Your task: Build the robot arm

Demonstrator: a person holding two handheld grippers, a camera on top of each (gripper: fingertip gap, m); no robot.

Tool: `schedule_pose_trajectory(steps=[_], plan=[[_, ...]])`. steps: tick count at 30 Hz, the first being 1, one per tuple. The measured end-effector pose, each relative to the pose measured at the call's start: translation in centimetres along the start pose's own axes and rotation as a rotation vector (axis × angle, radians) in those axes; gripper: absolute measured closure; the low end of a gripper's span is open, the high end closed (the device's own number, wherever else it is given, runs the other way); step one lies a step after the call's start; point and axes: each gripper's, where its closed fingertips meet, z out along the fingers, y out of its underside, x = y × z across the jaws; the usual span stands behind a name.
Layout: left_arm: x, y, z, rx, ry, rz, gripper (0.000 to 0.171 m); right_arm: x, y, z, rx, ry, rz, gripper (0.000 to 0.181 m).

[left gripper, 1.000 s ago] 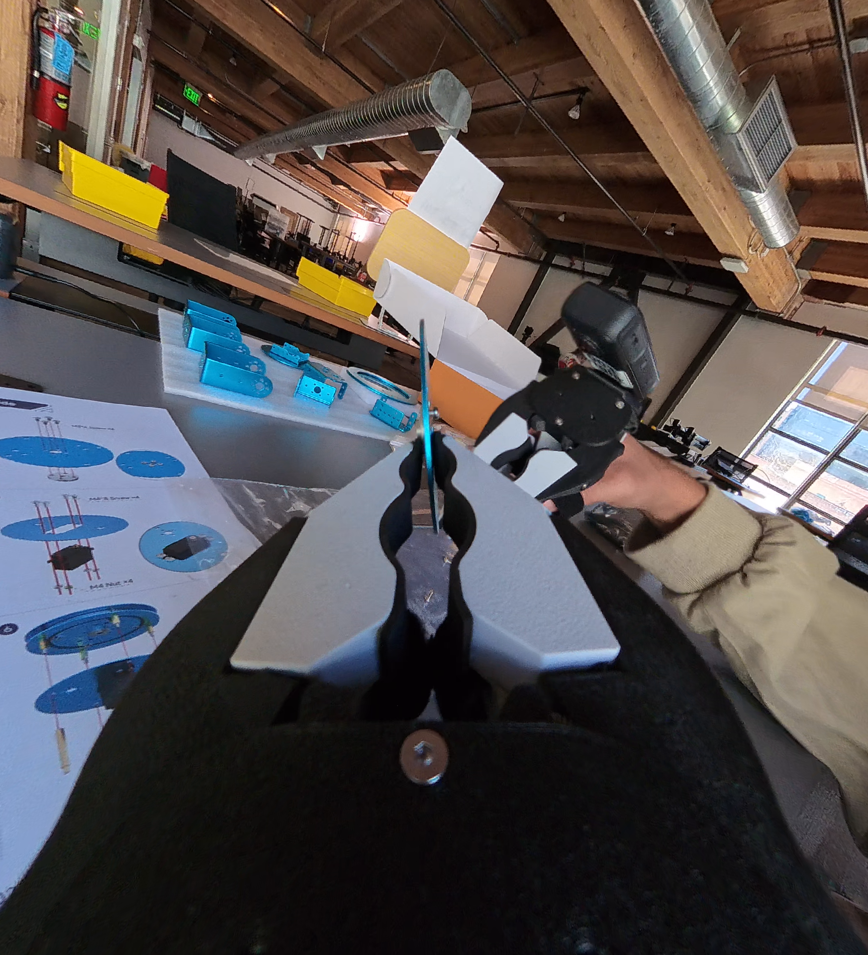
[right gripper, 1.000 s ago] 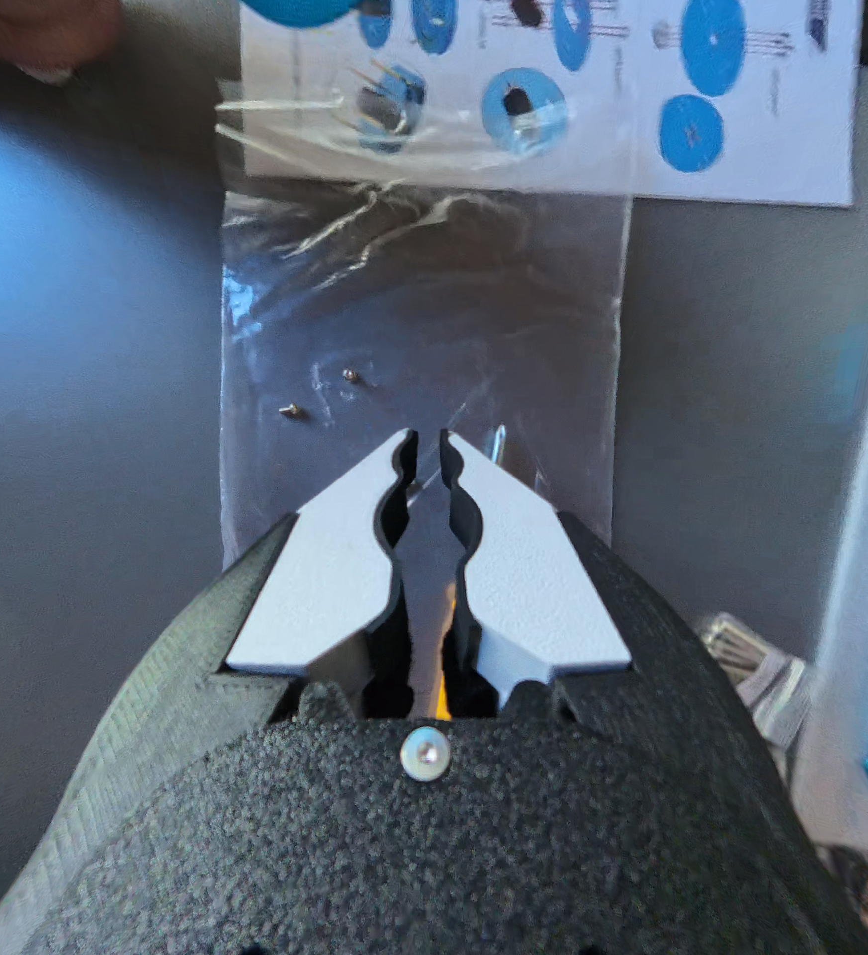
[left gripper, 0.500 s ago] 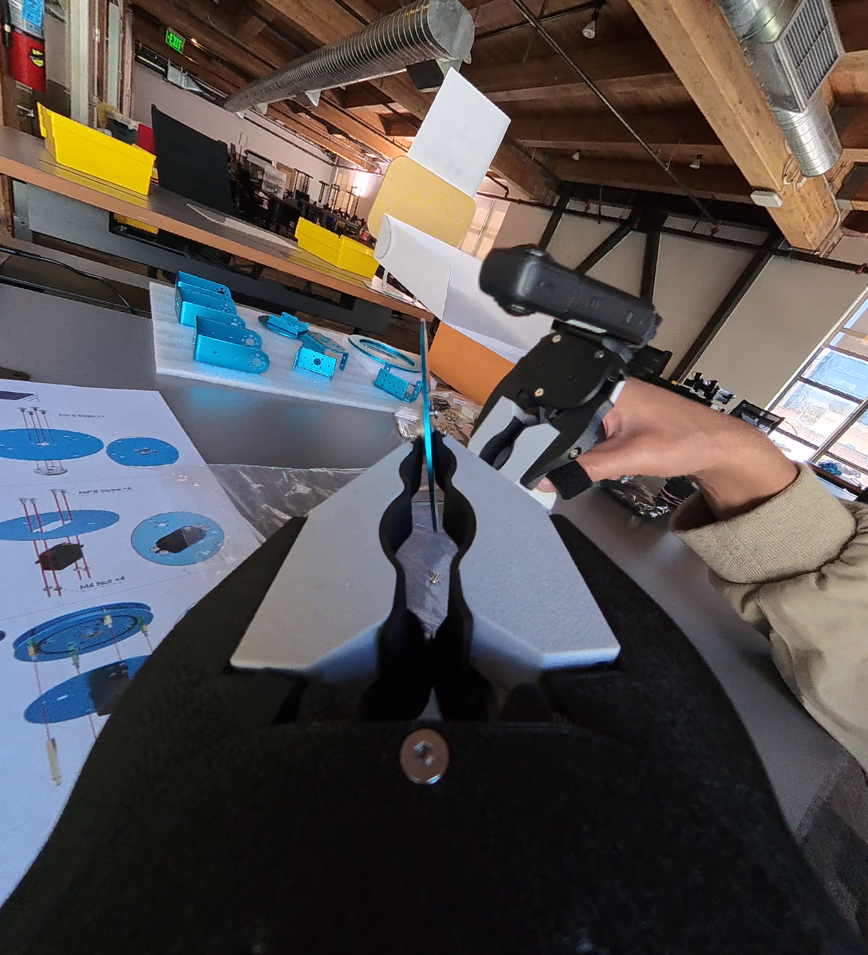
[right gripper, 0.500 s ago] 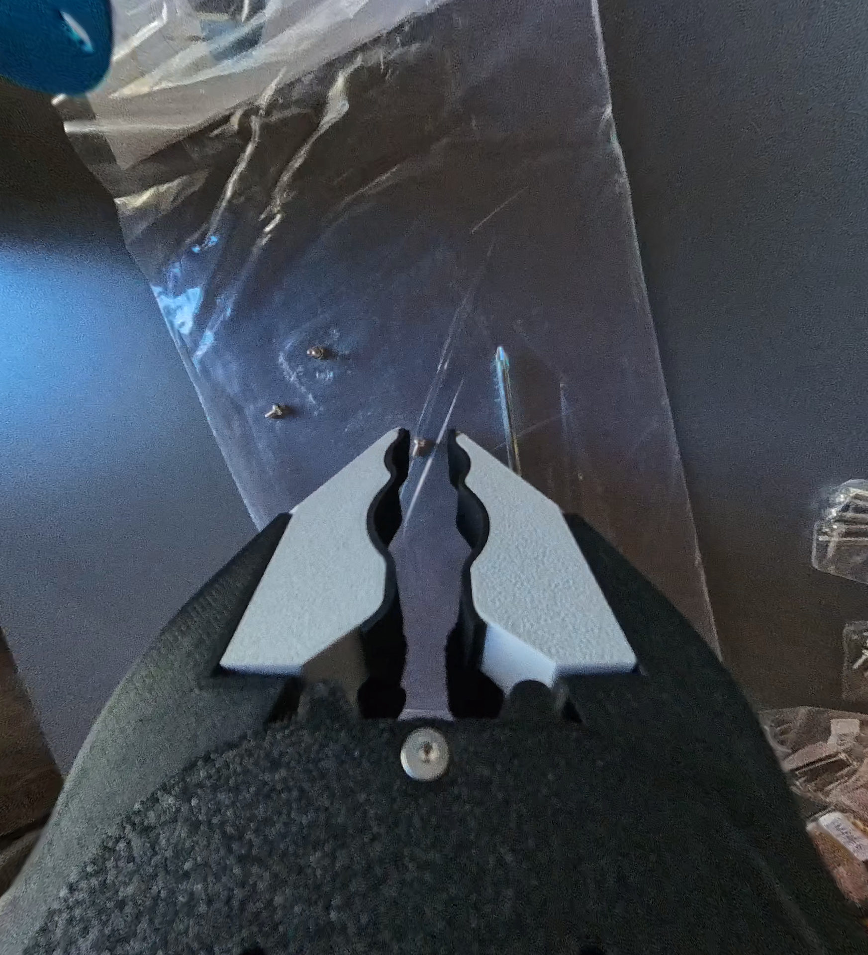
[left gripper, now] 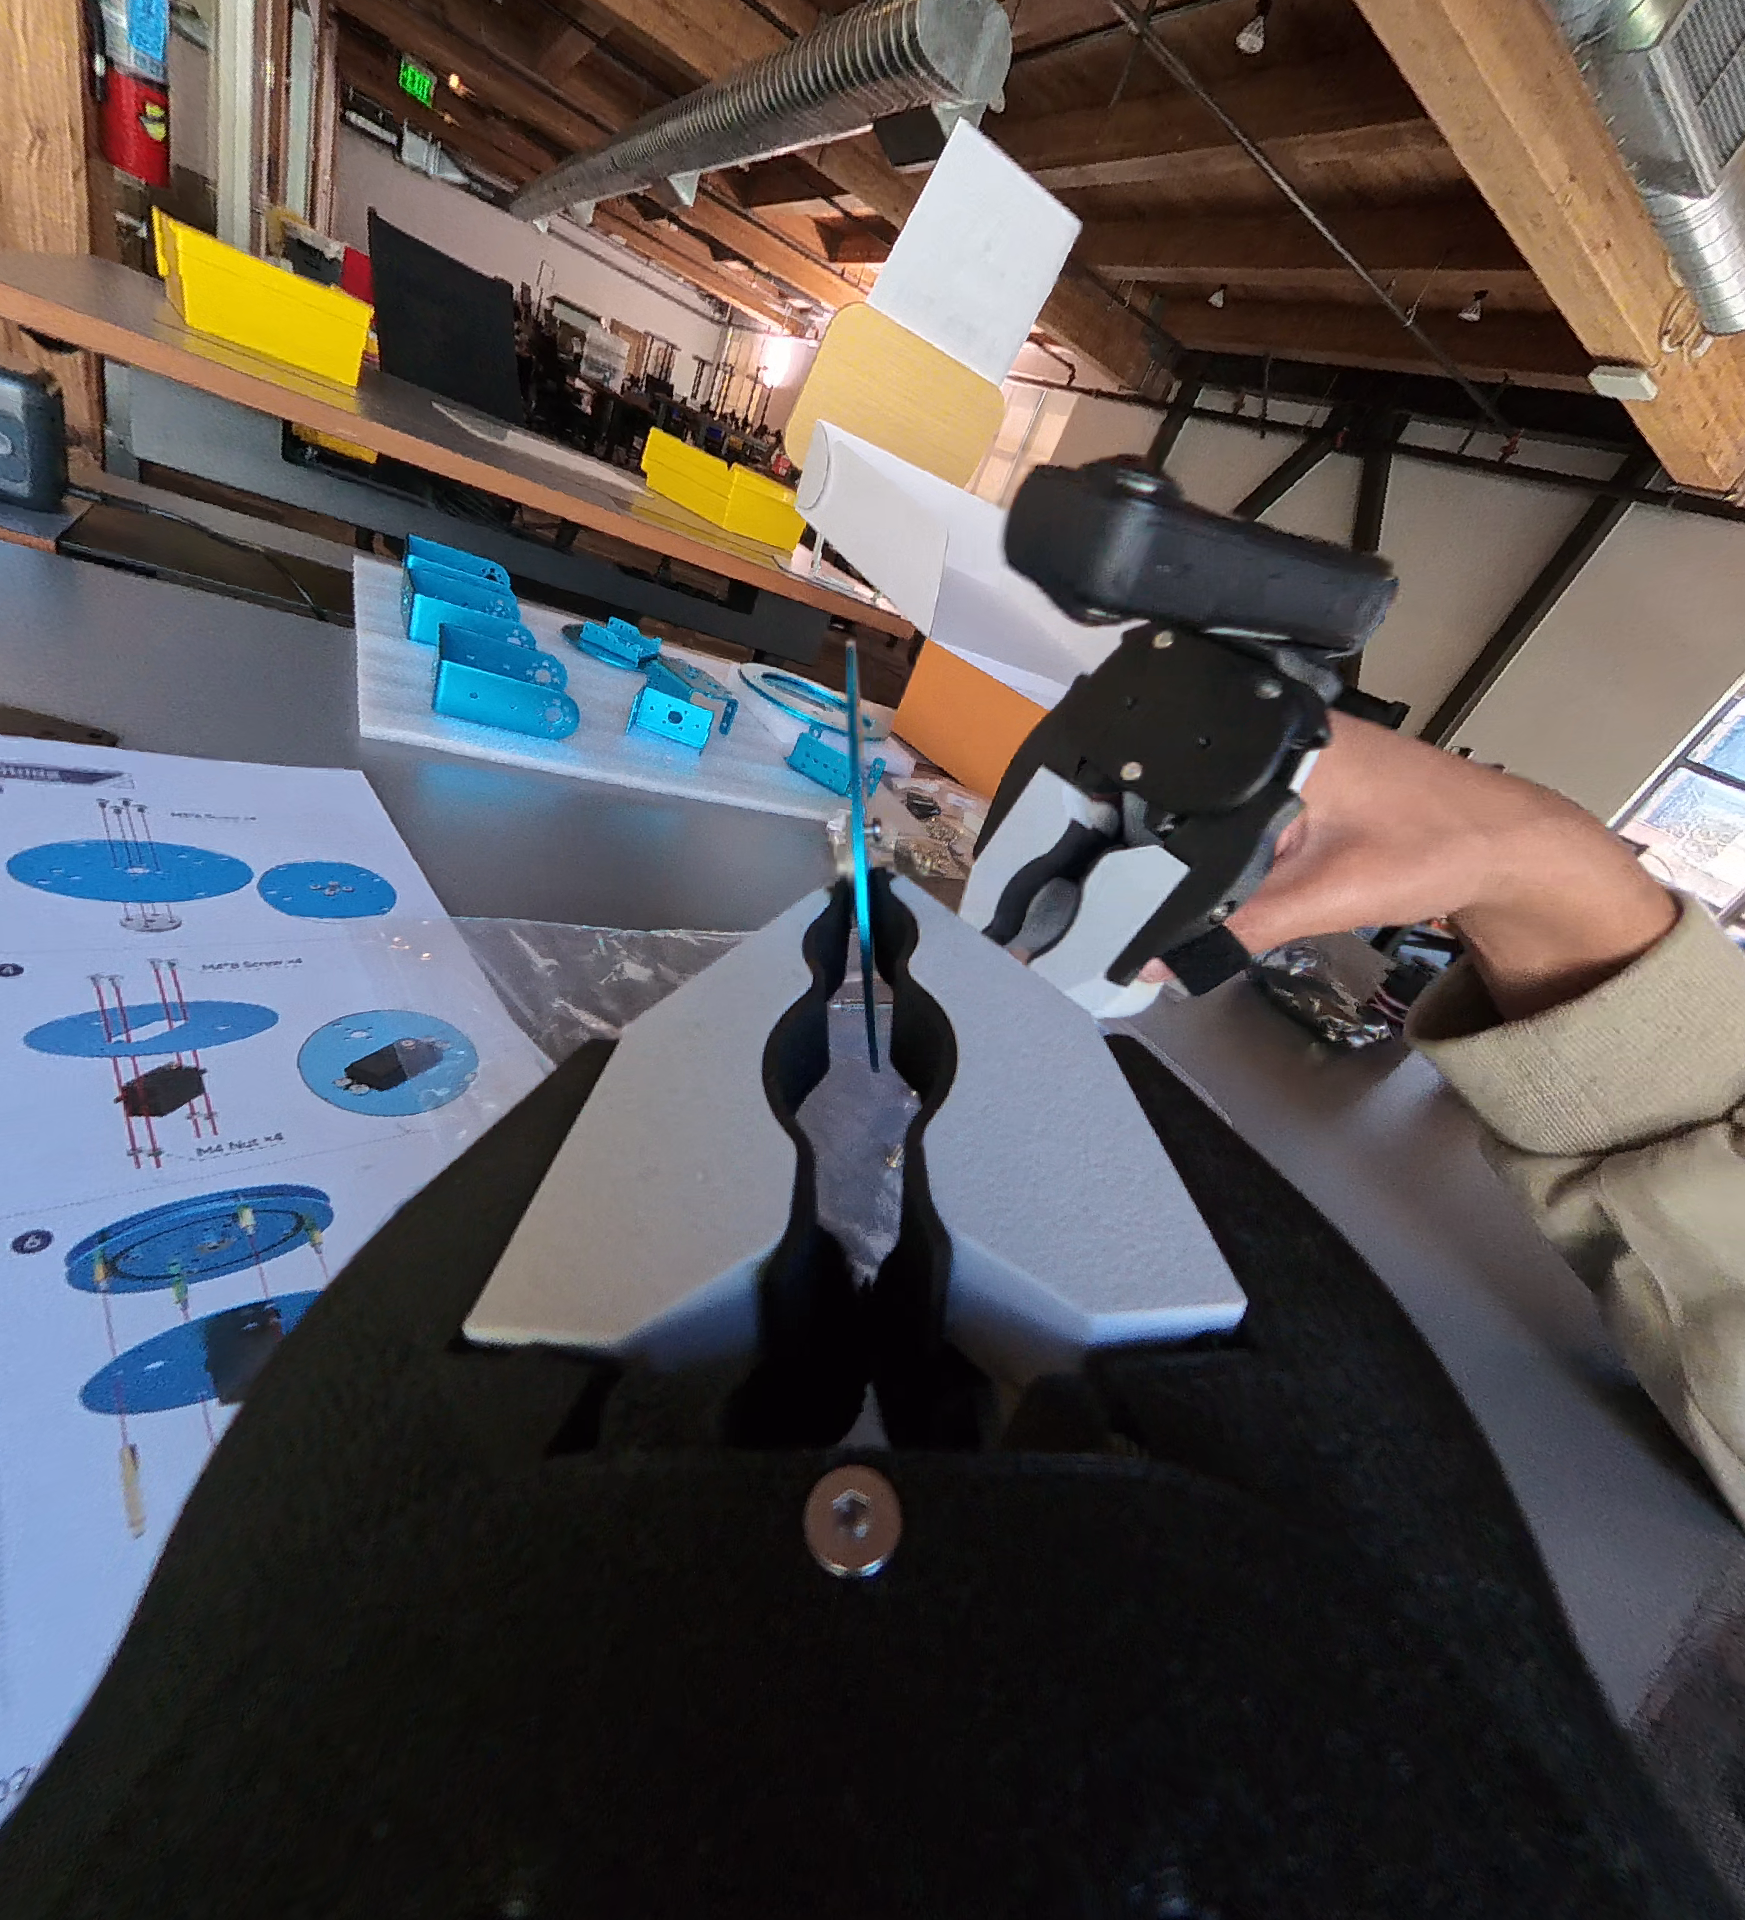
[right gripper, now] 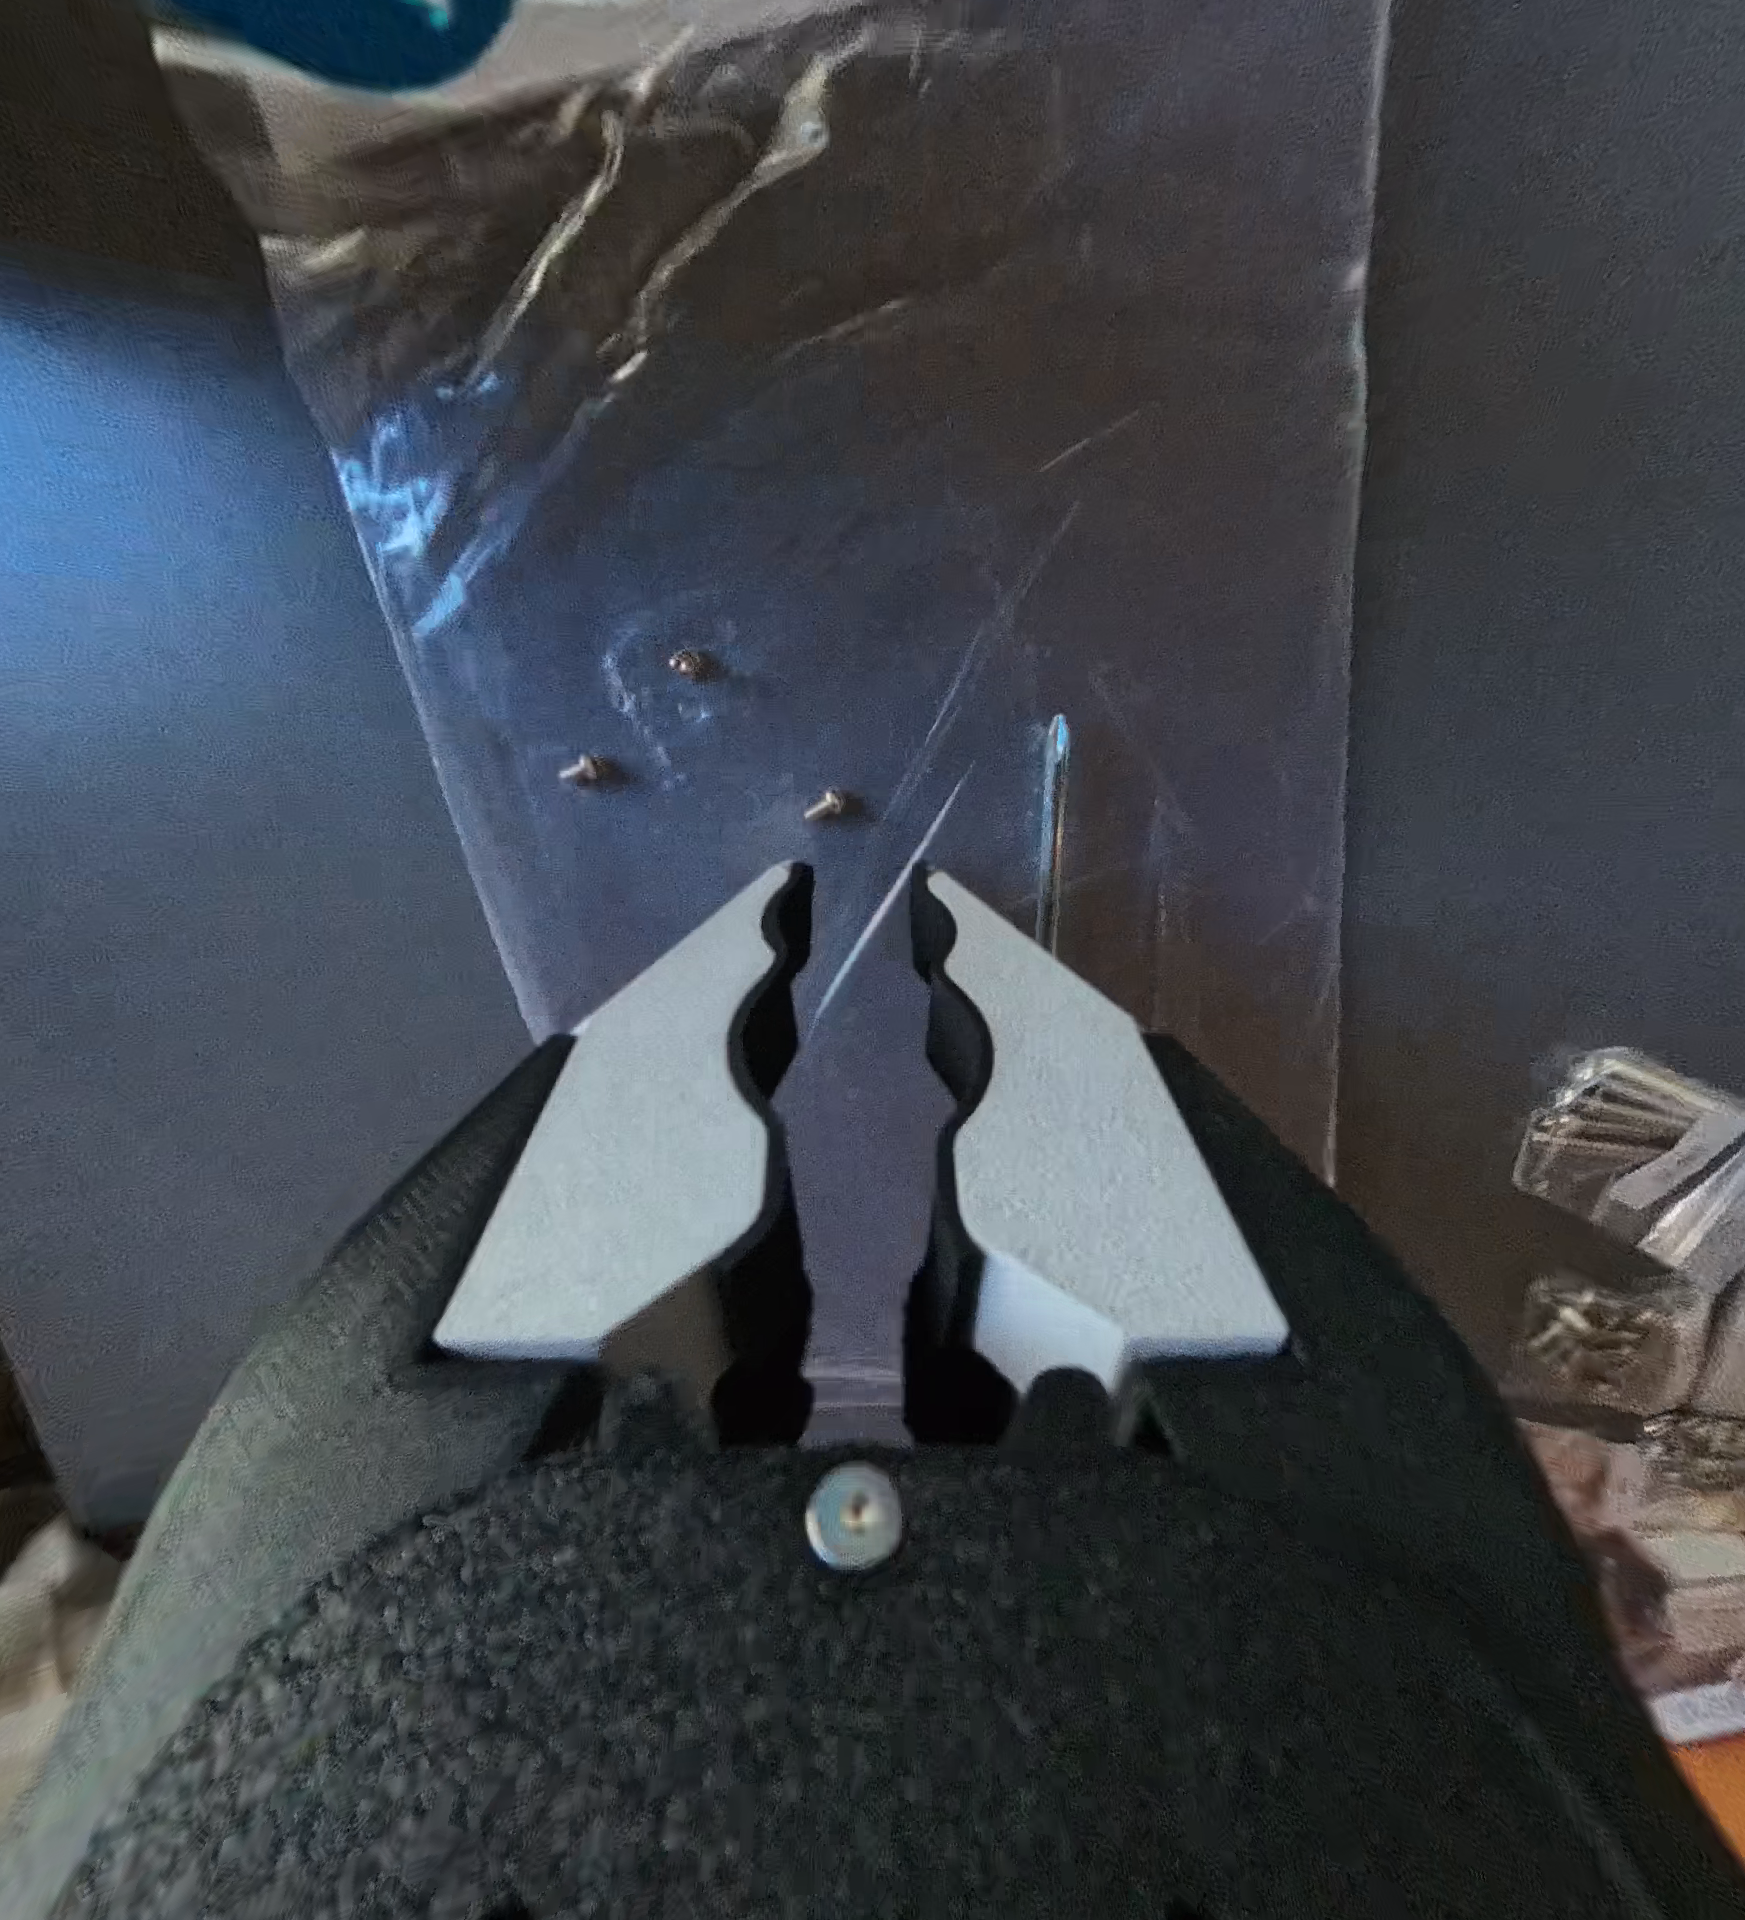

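Note:
My left gripper (left gripper: 860,883) is shut on a thin blue metal disc (left gripper: 855,748), seen edge-on and held upright above the table, with a small screw (left gripper: 874,829) through it. My right gripper (right gripper: 860,878), also in the left wrist view (left gripper: 1065,956), points down over a clear plastic bag (right gripper: 847,416). Its jaws stand slightly apart with nothing between them. Three small screws lie on the bag just ahead of the tips (right gripper: 828,802) (right gripper: 582,771) (right gripper: 691,663). A thin metal rod (right gripper: 1055,831) lies to their right. The blue disc's edge shows at the top left (right gripper: 359,31).
A printed assembly sheet (left gripper: 172,1039) lies at the left on the grey table (left gripper: 639,831). A white foam tray (left gripper: 390,727) with blue metal brackets stands behind. Small bags of hardware (right gripper: 1626,1195) lie at the right. An orange and white box (left gripper: 951,717) stands behind the right gripper.
My right gripper tipped from level to pointing down at the bag and its jaws opened a little. A third screw now lies ahead of its tips. My left gripper kept hold of the disc.

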Motion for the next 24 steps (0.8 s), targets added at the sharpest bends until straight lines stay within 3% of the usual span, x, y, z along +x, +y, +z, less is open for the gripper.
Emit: schedule_pose_trajectory(steps=[2, 4, 8, 12, 15, 17, 24], plan=[[-0.6, 0.7, 0.7, -0.072, 0.007, -0.041, 0.168, 0.8, 0.1, -0.4, -0.003, 0.019, -0.187, 0.163], [-2.7, 0.6, 1.5, -0.134, -0.037, -0.064, 0.168, 0.5, -0.3, -0.5, 0.096, -0.029, -0.352, 0.169], [-7.4, -2.2, 4.8, -0.231, -0.046, -0.056, 0.168, -0.6, -0.9, -0.5, 0.293, -0.216, -0.502, 0.165], [-9.6, -3.8, 9.5, -0.366, 0.122, -0.022, 0.168, -1.0, -1.7, -1.3, 0.387, -0.250, -0.713, 0.154], [-11.6, -4.5, 12.5, -0.346, 0.160, -0.038, 0.168, -1.7, -1.6, -1.2, 0.409, -0.392, -0.820, 0.156], [-12.1, -4.8, 13.9, -0.327, 0.192, -0.065, 0.168, -0.5, -0.8, 0.2, 0.341, -0.377, -0.889, 0.156], [-10.0, -7.2, 15.4, -0.313, 0.388, -0.036, 0.168, -0.1, -0.5, 0.3, 0.323, -0.523, -1.004, 0.160]])
